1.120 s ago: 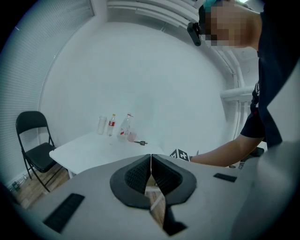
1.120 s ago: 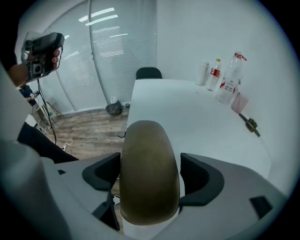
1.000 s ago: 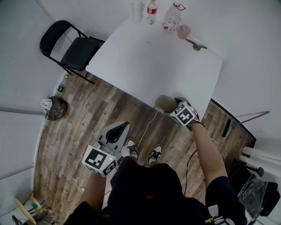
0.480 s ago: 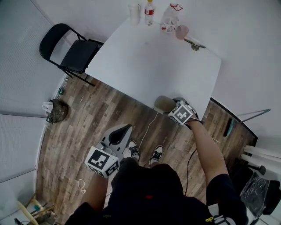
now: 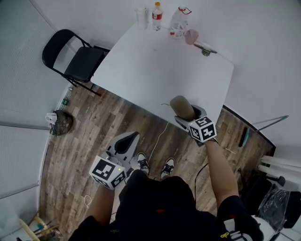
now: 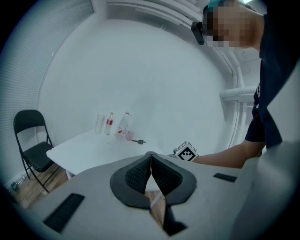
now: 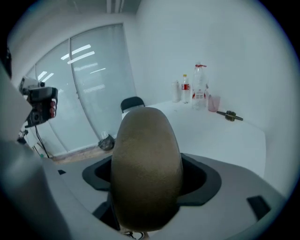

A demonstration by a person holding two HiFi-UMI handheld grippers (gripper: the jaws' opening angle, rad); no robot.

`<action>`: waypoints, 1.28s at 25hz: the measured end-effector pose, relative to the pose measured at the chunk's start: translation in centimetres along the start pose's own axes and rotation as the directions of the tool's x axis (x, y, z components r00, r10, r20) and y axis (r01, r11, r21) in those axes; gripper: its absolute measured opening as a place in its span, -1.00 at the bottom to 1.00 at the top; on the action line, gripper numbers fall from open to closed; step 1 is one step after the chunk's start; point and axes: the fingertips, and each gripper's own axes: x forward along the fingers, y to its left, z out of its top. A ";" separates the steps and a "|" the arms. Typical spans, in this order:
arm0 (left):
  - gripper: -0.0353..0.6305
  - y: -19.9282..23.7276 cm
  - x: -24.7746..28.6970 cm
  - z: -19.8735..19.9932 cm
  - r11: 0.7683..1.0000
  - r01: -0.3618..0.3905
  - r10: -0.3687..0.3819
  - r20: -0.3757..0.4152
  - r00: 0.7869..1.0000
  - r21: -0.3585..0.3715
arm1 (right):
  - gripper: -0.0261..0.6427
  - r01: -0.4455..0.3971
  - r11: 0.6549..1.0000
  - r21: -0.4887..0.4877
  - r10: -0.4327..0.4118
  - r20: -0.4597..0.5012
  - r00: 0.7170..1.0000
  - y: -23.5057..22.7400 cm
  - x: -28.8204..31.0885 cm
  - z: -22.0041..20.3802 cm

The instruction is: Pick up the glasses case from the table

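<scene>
The glasses case (image 5: 182, 108), an olive-brown oval, is lifted off the white table (image 5: 155, 66) and held over its near edge. My right gripper (image 5: 184, 115) is shut on it; in the right gripper view the glasses case (image 7: 146, 168) fills the space between the jaws of the right gripper (image 7: 147, 180). My left gripper (image 5: 127, 141) hangs low over the wooden floor, left of the person's feet, jaws shut with nothing between them. The left gripper (image 6: 151, 169) shows its pads pressed together.
At the table's far edge stand a clear cup (image 5: 140, 15), a red-labelled bottle (image 5: 156, 14), a large clear bottle (image 5: 177, 22), a pink cup (image 5: 191, 36) and a small dark tool (image 5: 205, 49). A black folding chair (image 5: 73, 59) stands left of the table. A cable (image 5: 159, 138) trails across the floor.
My right gripper has risen and tilted, lifting the glasses case from the table's near edge so that it now points up over the table. The left gripper has barely moved.
</scene>
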 end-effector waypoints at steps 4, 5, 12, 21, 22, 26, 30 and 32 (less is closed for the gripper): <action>-0.83 -0.8 0.2 1.3 1.000 0.015 -0.015 0.020 1.000 0.021 | 0.22 0.016 0.998 0.066 -0.027 0.173 0.985 0.7 -4.2 4.5; -0.83 -1.0 0.2 1.7 0.999 0.019 -0.020 0.028 0.999 0.027 | 0.22 0.017 0.997 0.074 -0.032 0.215 0.976 1.0 -5.3 5.6; -0.83 -3.4 -0.1 4.5 0.996 0.050 -0.056 0.084 0.995 0.072 | 0.22 0.040 0.998 0.044 -0.055 0.436 0.898 3.7 -14.1 11.8; -0.83 -6.4 -2.0 10.1 0.988 0.068 -0.094 0.193 0.977 0.136 | 0.22 0.107 0.994 0.023 -0.100 0.588 0.802 6.7 -23.4 15.8; -0.83 -6.6 -2.1 10.5 0.987 0.066 -0.095 0.201 0.975 0.148 | 0.22 0.111 0.994 0.024 -0.103 0.602 0.792 7.0 -24.2 15.9; -0.83 -7.5 -2.3 11.6 0.983 0.068 -0.106 0.220 0.970 0.171 | 0.22 0.141 0.990 0.016 -0.119 0.634 0.764 8.0 -26.6 16.4; -0.83 -8.5 -2.8 12.2 0.978 0.081 -0.126 0.231 0.965 0.194 | 0.22 0.180 0.984 -0.002 -0.134 0.657 0.742 8.8 -28.7 16.5; -0.83 -9.0 -2.8 12.3 0.975 0.089 -0.136 0.231 0.963 0.203 | 0.22 0.196 0.981 -0.002 -0.145 0.664 0.733 9.0 -29.6 16.3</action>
